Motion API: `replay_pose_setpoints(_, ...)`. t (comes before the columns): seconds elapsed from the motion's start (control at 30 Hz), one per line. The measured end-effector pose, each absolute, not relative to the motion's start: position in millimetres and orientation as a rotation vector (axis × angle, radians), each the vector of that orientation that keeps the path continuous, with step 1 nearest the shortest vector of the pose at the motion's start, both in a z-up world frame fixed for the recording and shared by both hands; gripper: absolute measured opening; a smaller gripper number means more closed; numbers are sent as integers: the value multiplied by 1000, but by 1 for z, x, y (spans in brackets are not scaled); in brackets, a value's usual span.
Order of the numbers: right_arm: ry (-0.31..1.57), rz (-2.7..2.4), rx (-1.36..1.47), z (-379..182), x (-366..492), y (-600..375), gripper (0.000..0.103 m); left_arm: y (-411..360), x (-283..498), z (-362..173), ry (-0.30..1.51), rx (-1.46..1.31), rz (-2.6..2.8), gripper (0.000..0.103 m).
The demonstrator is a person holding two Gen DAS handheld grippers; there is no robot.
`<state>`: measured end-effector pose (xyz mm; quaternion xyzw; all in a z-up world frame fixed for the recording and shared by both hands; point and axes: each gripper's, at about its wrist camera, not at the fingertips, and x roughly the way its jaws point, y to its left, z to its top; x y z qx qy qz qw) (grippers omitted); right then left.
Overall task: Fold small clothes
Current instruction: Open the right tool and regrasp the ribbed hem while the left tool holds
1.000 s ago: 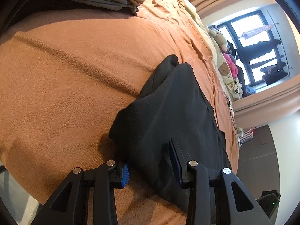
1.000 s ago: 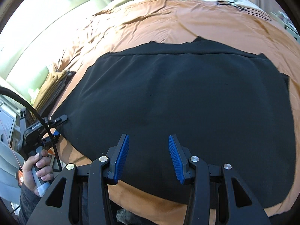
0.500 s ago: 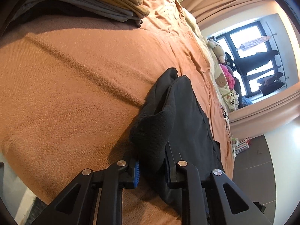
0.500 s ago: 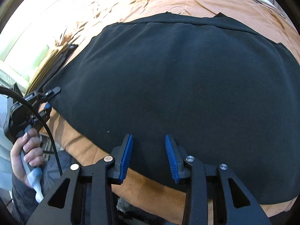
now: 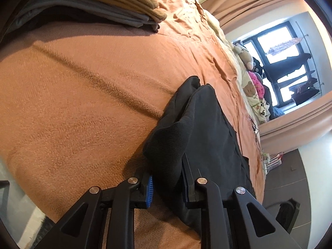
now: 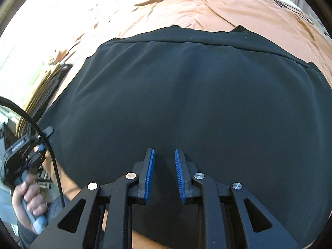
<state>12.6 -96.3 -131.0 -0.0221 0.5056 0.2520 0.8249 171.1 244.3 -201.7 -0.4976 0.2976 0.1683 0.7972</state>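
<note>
A: Where does the black fleece garment [image 6: 197, 103] lie?

B: Spread flat across the orange blanket-covered bed [image 5: 72, 103], filling most of the right wrist view. In the left wrist view its near corner is bunched up into a thick fold at about 5 o'clock.

A: And the left hand-held gripper [image 5: 167, 184]?

B: Its blue ribbed pads are clamped on that bunched corner; the cloth bulges up between them. In the right wrist view the same gripper shows at 8 o'clock, at the garment's left edge, with a person's hand [image 6: 29, 201] around its handle.

A: The right hand-held gripper [image 6: 165, 174]?

B: At 6 o'clock, over the garment's near edge. Its jaws are closing, a narrow gap still showing between the blue pads, with black cloth under and between them; I cannot tell whether the pads press on it.

A: Anything else on the bed?

B: A stack of folded tan and grey clothes [image 5: 108, 6] at 11 o'clock in the left wrist view, well apart from the garment.
</note>
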Motion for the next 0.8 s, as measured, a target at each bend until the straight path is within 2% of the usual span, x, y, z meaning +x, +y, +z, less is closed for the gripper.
replay_pose_setpoints(0.8, 1064, 421, 48, -151, 139, -90, 17, 246, 182, -208, 685, -1083, 400, 21)
